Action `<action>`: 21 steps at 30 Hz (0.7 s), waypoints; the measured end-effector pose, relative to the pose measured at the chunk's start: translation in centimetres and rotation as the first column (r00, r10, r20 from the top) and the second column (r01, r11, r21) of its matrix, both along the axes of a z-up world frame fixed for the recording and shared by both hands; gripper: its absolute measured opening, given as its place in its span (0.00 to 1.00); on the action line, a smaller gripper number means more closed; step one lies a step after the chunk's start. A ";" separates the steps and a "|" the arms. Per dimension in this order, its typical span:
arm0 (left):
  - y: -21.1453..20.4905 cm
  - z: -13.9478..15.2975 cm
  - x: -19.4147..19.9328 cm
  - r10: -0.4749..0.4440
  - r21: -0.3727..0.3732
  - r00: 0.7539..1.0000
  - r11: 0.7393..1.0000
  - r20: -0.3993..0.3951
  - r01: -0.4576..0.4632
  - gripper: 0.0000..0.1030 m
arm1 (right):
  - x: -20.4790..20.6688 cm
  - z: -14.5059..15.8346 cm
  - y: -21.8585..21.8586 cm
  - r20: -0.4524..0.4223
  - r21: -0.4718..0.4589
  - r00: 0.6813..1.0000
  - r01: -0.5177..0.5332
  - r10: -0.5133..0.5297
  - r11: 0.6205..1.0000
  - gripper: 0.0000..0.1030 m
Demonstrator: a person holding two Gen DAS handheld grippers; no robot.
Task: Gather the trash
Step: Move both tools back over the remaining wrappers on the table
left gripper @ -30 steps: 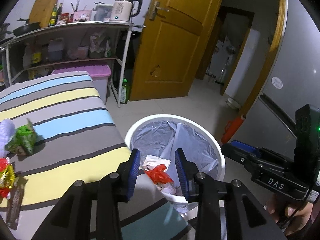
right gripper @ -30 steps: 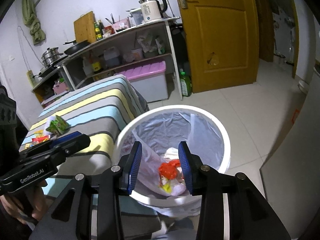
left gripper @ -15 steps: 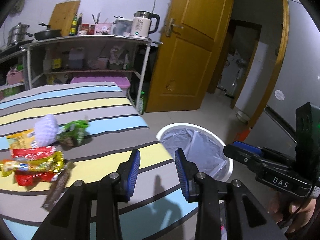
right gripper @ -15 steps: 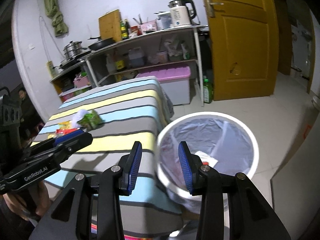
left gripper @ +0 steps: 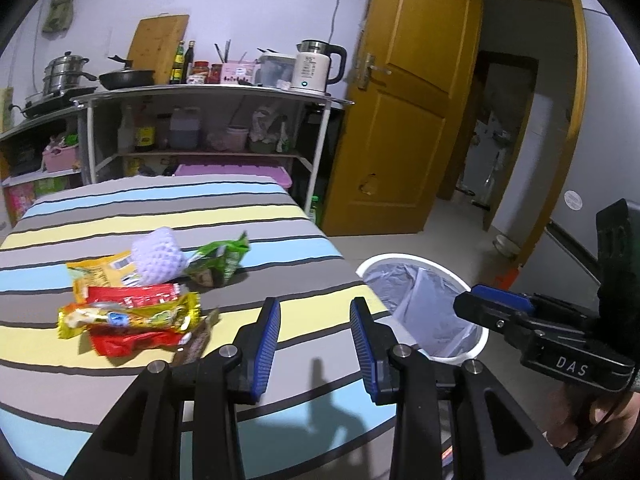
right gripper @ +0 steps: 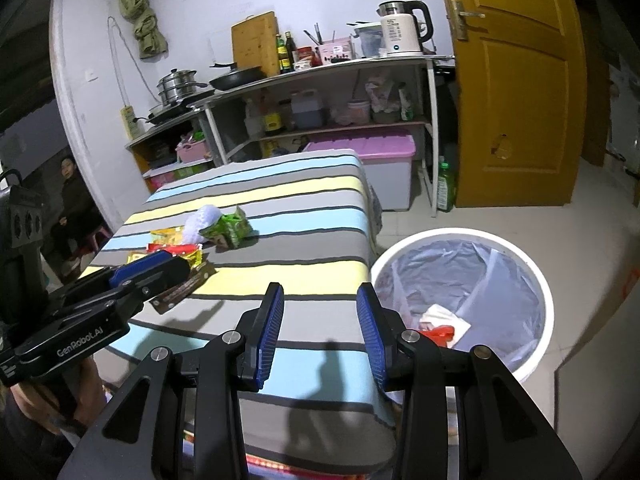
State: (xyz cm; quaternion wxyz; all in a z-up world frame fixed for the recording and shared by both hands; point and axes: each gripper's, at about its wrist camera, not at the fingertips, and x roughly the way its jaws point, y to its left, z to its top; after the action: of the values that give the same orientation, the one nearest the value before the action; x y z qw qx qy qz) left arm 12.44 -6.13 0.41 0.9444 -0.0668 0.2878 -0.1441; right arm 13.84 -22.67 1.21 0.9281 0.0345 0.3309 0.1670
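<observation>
Several snack wrappers lie on the striped table [left gripper: 280, 216]: a green packet [left gripper: 218, 258], a white foam net [left gripper: 158, 256], a yellow packet [left gripper: 100, 274], red and gold wrappers [left gripper: 132, 314] and a brown wrapper [left gripper: 196, 338]. The green packet also shows in the right wrist view [right gripper: 230, 228]. A white bin [right gripper: 536, 280] with a clear liner stands on the floor right of the table and holds red and white trash [right gripper: 440, 326]. My left gripper [left gripper: 315, 344] is open and empty above the table's near right part. My right gripper [right gripper: 320, 330] is open and empty over the table's near edge, left of the bin.
A metal shelf [left gripper: 208, 92] with a kettle [left gripper: 316, 66], pans and bottles stands behind the table. A purple-lidded box [right gripper: 376, 160] sits under it. A wooden door [left gripper: 404, 120] is at the right. A person [right gripper: 74, 204] sits at the far left.
Both grippers have pulled back from over the bin and swung left toward the table. The wrappers have come into fuller view. Both stay open and empty.
</observation>
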 end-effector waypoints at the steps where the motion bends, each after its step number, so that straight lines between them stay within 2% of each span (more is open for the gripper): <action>1: 0.2 0.0 -0.1 0.005 0.001 1.000 1.000 0.000 -0.005 0.35 | 0.0 0.0 0.2 -0.001 -0.001 1.000 -0.005 0.005 1.000 0.38; 12: 4.0 -1.1 -0.3 0.082 0.028 0.997 0.996 -0.014 -0.081 0.35 | 0.5 -0.4 2.4 -0.011 -0.009 0.998 -0.057 0.057 0.998 0.38; 21: 6.5 -2.8 1.0 0.130 0.046 0.990 0.991 -0.061 -0.127 0.35 | 1.2 -0.9 3.4 -0.023 -0.020 0.997 -0.079 0.079 0.997 0.38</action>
State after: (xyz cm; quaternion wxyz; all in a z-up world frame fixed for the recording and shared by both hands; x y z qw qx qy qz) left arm 13.46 0.40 -2.38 0.9433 -0.0699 0.3159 -0.0745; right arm 15.00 -19.28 0.33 0.9173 0.0136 0.3441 0.1997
